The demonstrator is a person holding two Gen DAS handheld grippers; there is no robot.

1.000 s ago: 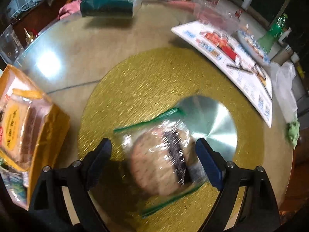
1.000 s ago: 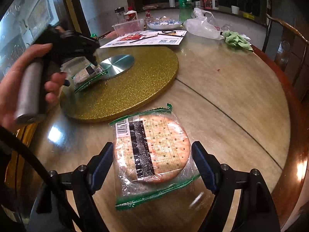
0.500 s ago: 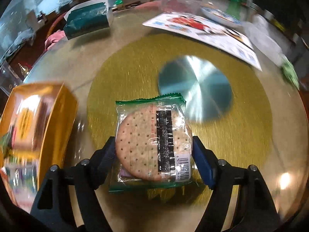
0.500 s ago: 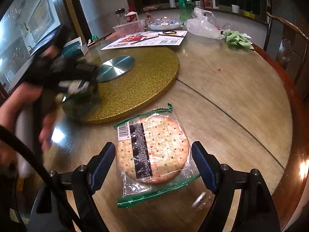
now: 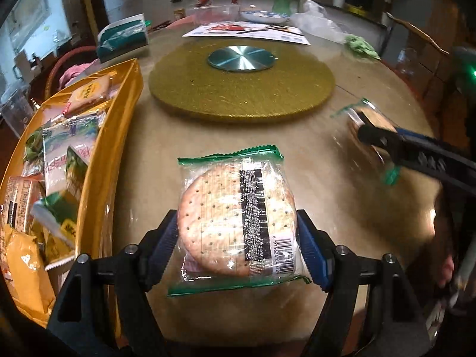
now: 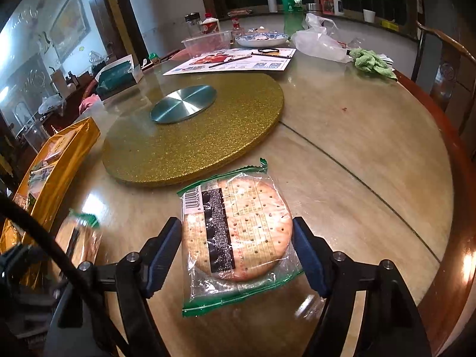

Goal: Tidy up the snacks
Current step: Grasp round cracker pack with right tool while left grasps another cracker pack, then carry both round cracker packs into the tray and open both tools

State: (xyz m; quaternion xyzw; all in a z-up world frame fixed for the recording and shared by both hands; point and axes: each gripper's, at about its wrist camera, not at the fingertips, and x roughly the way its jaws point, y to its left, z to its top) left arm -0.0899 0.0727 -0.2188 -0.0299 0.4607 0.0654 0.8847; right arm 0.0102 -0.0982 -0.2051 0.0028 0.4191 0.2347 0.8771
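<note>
A round, glossy beige table [image 6: 372, 136] with a dark wooden rim fills both views in a dim room, with a glittery gold turntable [image 5: 241, 89] and its silver metal hub [image 5: 241, 58] at the middle.

The left tool [image 5: 237, 245] pinches a clear, green-edged cracker packet [image 5: 238, 223] between its blue pads; both pads press on the sides of the round cracker, and the packet sticks out ahead of the tool, barcode at the near right corner. To the left of this tool stands a gold snack box [image 5: 116, 136], open on top and crowded with assorted wrapped snacks. Ahead of the tool lies the turntable. To its right the right tool [image 5: 374, 136] shows side-on and blurred, with a second cracker packet [image 6: 238, 232] at its tip.

In the right wrist view, the right tool's jaws have just been closing and its blue pads now sit against the two sides of that second packet, which lies between them over the table, barcode at the far left corner. Whether it rests on the table or is lifted I cannot tell. To the left of this tool, the first packet appears blurred just beside the gold box.

Beyond the turntable lie a printed sheet [image 6: 232, 61], a blue-patterned dish [image 6: 261, 39], a clear plastic tub [image 6: 206, 43], a green bottle [image 6: 291, 3], a white plastic bag [image 6: 319, 41] and a green cloth [image 6: 372, 63]. A teal tissue pack [image 5: 123, 38] sits far left.
</note>
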